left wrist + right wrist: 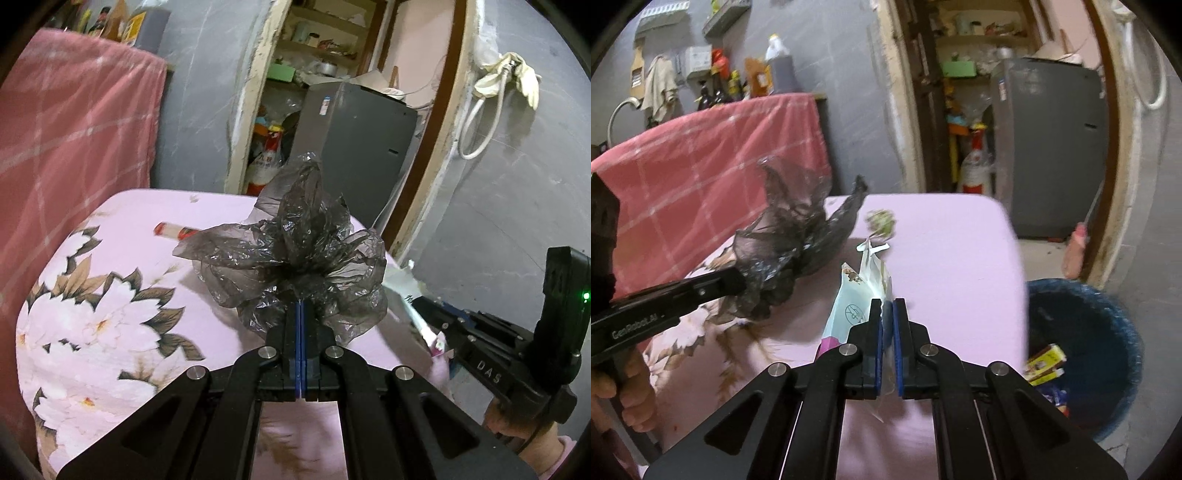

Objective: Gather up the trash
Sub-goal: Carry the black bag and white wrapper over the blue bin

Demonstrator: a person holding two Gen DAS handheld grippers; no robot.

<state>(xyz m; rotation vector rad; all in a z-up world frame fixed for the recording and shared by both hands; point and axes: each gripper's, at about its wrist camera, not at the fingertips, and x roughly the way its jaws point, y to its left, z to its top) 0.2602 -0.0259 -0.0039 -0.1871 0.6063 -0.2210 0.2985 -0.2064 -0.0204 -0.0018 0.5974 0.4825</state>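
Two tools are clenched: the left tool (pixel 300 306) grasps the black bag (pixel 295 251) above the counter (pixel 960 258), the right tool (pixel 886 306) pinches a wrapper (pixel 857 295), best swung right over the bin (pixel 1108 332) before release.

1. Left gripper (pixel 301 310) grips the plastic bag (pixel 295 251) above the table (pixel 129 295).
2. Right gripper (pixel 887 314), to its right, pinches the wrapper (pixel 857 295).
3. Crumpled scrap (pixel 881 221) lies beyond.
4. Bin (pixel 1108 332) sits right of the table, boxes (pixel 1045 363) inside.
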